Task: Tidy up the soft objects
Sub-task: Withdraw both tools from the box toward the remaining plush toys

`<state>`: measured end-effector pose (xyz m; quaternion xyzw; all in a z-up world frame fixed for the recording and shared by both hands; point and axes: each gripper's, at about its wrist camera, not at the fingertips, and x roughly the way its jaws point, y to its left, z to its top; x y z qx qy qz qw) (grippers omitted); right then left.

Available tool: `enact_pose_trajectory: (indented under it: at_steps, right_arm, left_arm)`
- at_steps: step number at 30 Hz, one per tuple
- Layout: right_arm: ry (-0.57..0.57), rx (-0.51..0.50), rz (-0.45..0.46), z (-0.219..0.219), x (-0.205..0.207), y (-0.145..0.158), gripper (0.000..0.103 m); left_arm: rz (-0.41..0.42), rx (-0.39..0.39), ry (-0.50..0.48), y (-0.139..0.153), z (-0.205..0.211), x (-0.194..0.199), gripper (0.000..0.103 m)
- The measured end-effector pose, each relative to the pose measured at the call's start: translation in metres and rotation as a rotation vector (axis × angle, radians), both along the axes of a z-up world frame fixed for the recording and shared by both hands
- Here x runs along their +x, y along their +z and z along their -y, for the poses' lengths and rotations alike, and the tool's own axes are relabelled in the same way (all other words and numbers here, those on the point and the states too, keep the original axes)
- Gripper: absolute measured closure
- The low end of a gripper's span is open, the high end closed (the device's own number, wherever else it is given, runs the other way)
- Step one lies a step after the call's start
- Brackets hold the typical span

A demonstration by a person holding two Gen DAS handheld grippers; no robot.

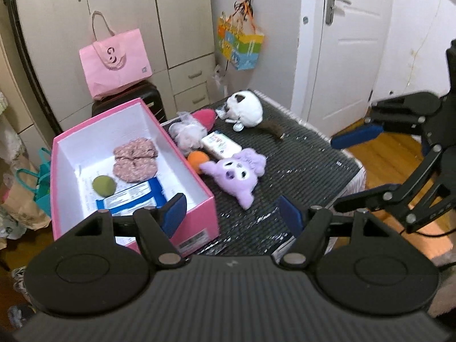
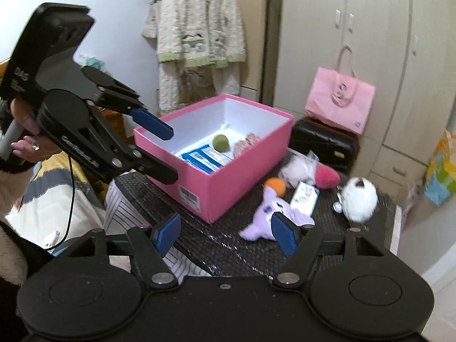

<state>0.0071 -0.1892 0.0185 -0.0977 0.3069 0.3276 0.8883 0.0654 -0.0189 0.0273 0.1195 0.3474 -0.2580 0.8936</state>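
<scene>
An open pink box (image 1: 203, 199) stands on the left of a dark woven table (image 1: 307, 168). Inside lie a floral fabric piece (image 1: 134, 159), a green ball (image 1: 104, 185) and blue-white packs (image 1: 134, 198). Beside the box are a purple plush (image 1: 236, 171), an orange ball (image 1: 198, 158), a tissue pack (image 1: 221, 142), a bagged fluffy item (image 1: 186, 134), a pink plush (image 1: 206, 116) and a white plush (image 1: 246, 108). My left gripper (image 1: 232, 213) hangs open and empty over the box's near corner. My right gripper (image 2: 225, 232) is open too, with nothing in it, short of the purple plush (image 2: 270, 213).
A pink tote bag (image 1: 114, 62) rests on a black suitcase (image 1: 154, 99) behind the table, before pale cabinets. A colourful gift bag (image 1: 239, 45) hangs on the wall beside a white door (image 1: 347, 42). Bags crowd the floor at left (image 1: 25, 196). A robe (image 2: 199, 37) hangs behind the box.
</scene>
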Motion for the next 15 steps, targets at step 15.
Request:
enact_pose_trajectory:
  at_steps: [15]
  right_arm:
    - [-0.03,0.058,0.008,0.022,0.032,-0.057,0.02]
  left_arm:
    - [0.024,-0.069,-0.032,-0.036,0.059,0.021,0.019]
